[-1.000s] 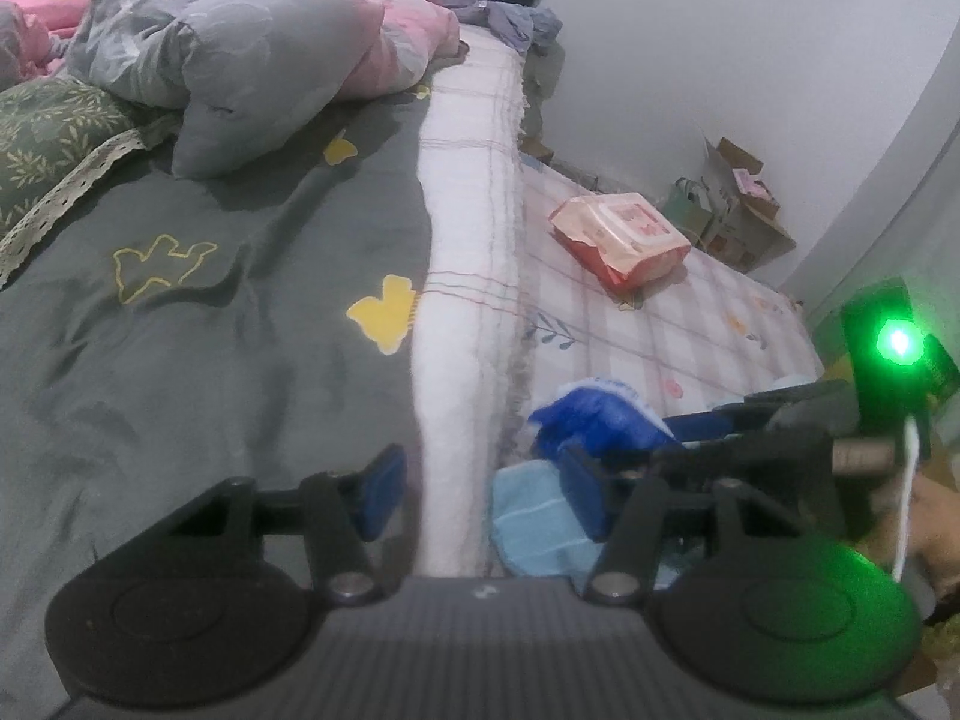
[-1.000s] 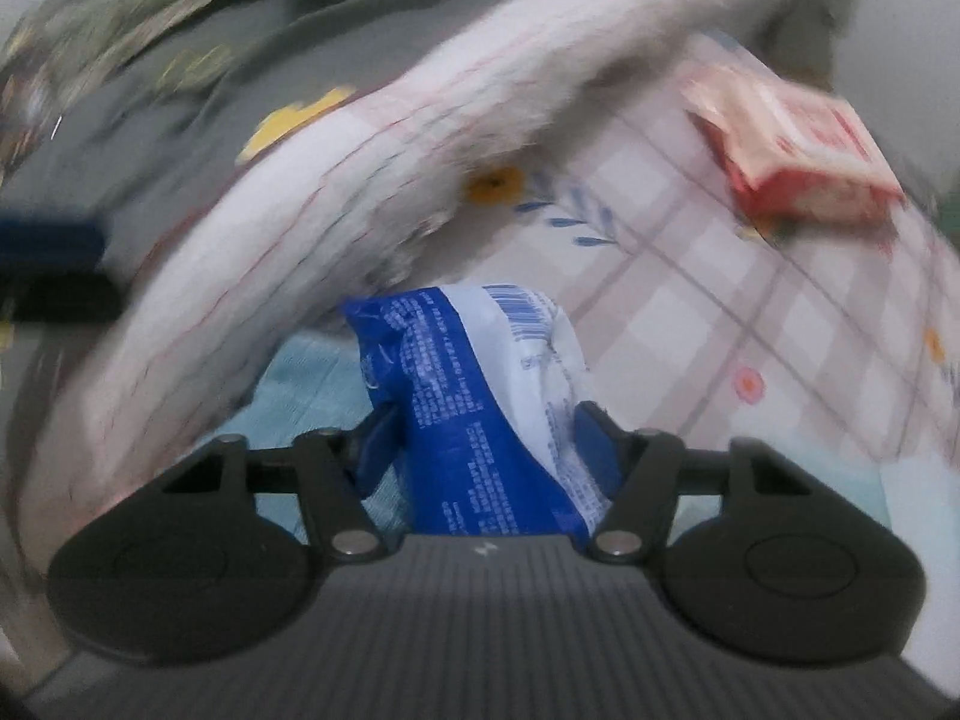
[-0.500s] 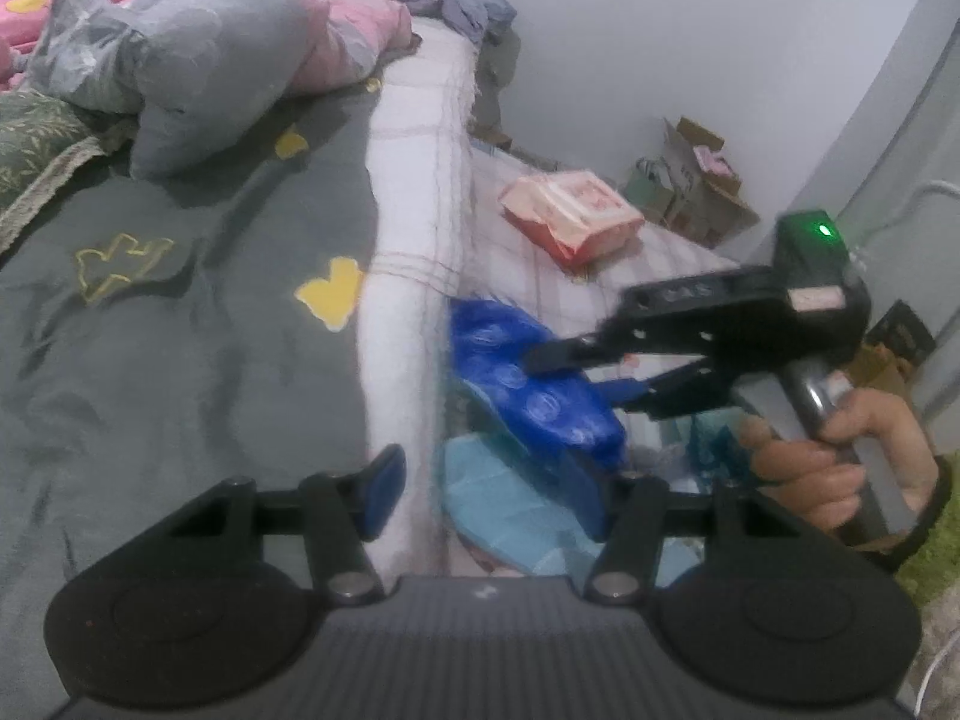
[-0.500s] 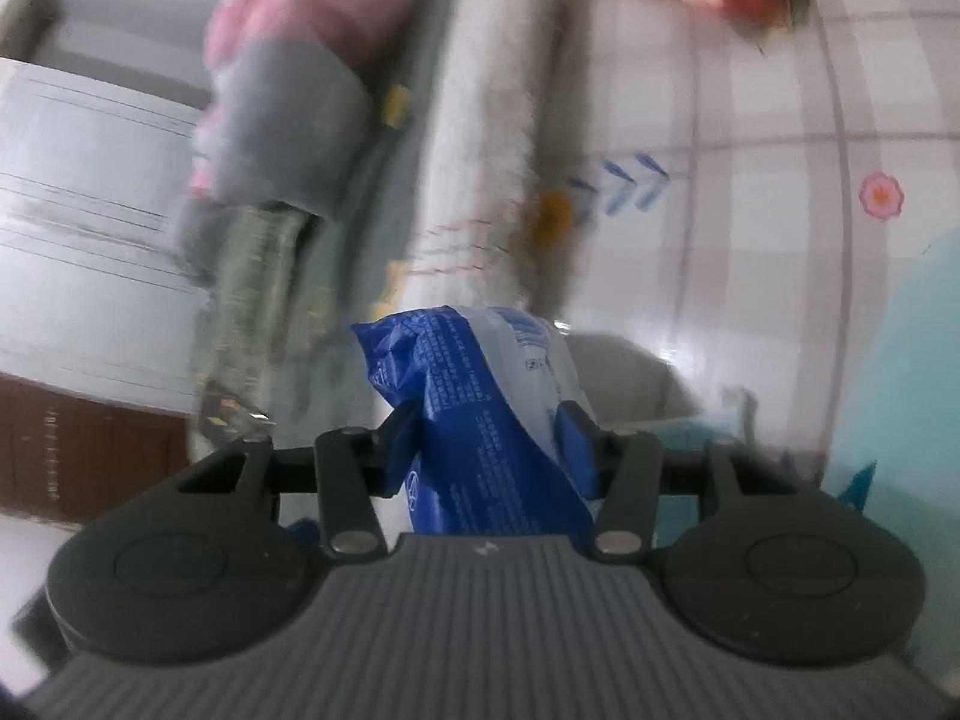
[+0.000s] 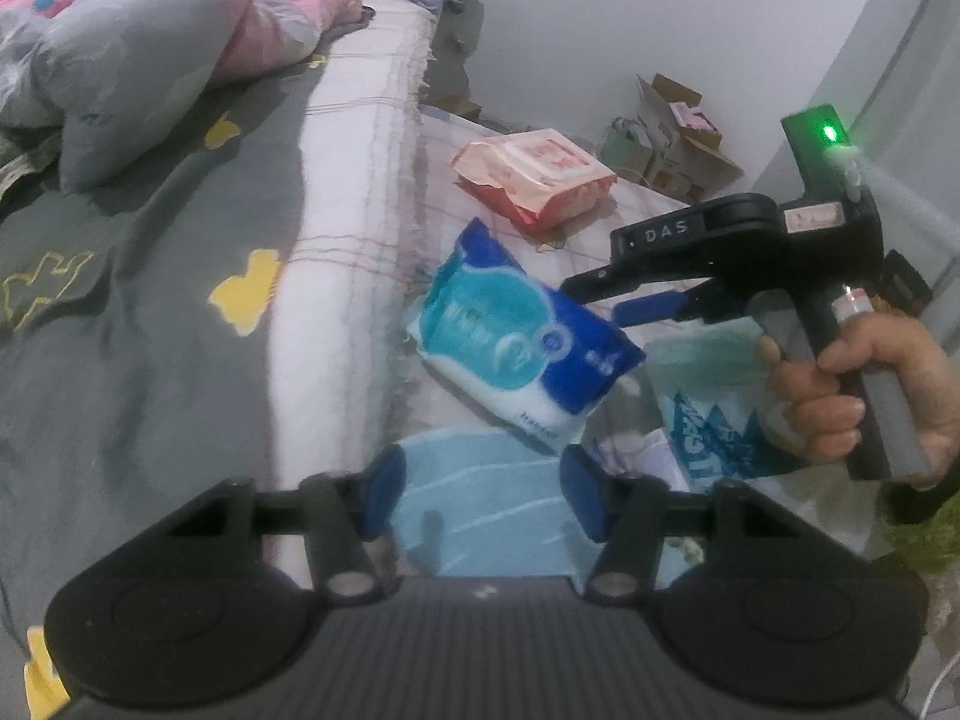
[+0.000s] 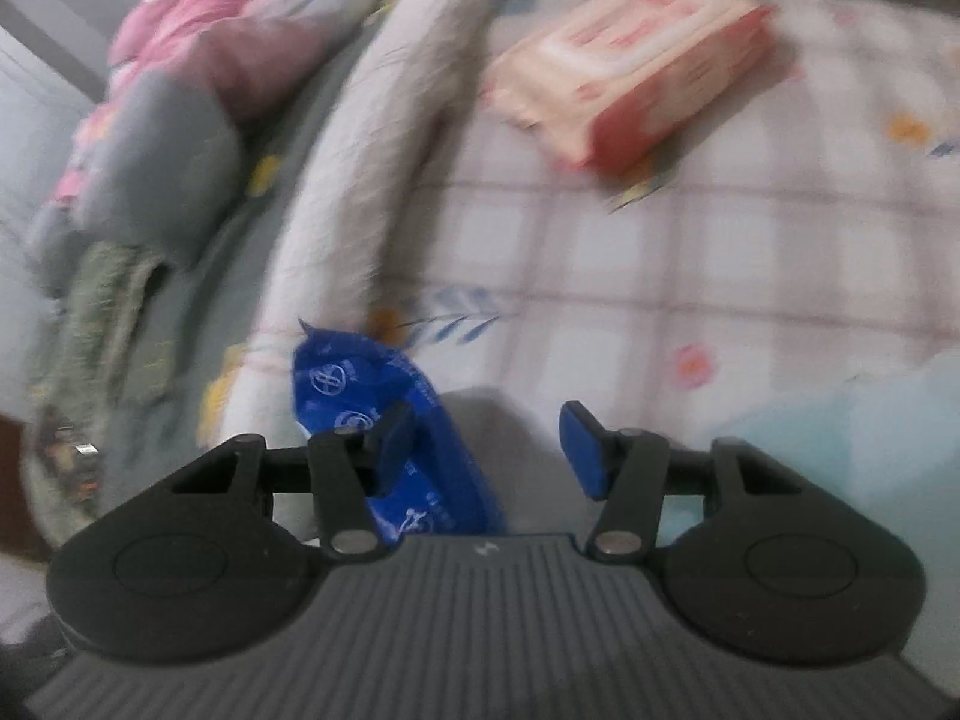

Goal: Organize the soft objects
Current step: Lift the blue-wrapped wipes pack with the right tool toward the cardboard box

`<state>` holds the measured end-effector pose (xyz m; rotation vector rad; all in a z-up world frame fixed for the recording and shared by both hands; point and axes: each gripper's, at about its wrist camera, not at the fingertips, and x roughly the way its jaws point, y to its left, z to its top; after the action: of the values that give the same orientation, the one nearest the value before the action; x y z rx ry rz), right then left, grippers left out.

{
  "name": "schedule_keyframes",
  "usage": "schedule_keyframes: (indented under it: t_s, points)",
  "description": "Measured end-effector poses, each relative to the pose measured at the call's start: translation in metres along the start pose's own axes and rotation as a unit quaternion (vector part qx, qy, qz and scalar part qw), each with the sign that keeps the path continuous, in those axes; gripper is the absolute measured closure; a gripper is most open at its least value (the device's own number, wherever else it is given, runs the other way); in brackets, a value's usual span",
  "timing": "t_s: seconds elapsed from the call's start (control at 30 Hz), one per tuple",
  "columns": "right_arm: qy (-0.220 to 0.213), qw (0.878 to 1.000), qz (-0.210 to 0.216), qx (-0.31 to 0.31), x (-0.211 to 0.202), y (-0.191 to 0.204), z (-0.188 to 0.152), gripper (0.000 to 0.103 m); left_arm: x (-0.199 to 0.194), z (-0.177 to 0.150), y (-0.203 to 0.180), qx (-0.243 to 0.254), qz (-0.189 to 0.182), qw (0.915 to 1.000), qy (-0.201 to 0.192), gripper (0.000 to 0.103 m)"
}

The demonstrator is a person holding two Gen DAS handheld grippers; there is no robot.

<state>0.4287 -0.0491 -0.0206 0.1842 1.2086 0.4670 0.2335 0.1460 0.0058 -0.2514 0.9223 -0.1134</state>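
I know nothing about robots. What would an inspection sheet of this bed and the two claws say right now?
Surface: bed with a grey sheet, a rolled white blanket and a checked sheet.
Job's things: blue wipes pack at the right claw's tips; pink wipes pack further back; light blue pack under the left claw; pale printed bag beside the hand.
Clutter: pink quilt, grey pillow.
Grippers: left claw open, empty; right claw open, blue wipes pack against one finger only; a hand holds it.
Cables: white lead by the green light.
Surroundings: white wall, cardboard boxes.
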Motion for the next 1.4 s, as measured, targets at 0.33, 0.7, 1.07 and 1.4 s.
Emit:
schedule_keyframes:
  t_s: [0.33,0.7,1.07,1.4]
  points:
    - [0.004,0.997,0.068,0.035,0.008,-0.022,0.019,0.049,0.040,0.030,-0.009,0.009,-0.014,0.9992,0.036,0.047]
    - [0.084,0.988,0.111,0.063,0.054,-0.031,0.030,0.042,0.117,0.069,-0.013,-0.039,-0.034,0.9909,0.124,0.044]
    - [0.094,0.983,0.139,0.078,0.056,-0.031,0.025,0.052,0.129,0.082,-0.014,-0.075,-0.013,0.9913,0.108,0.041]
    - [0.026,0.979,0.192,0.067,-0.024,-0.002,0.028,0.056,0.036,0.102,-0.046,-0.037,0.008,0.9991,0.020,0.044]
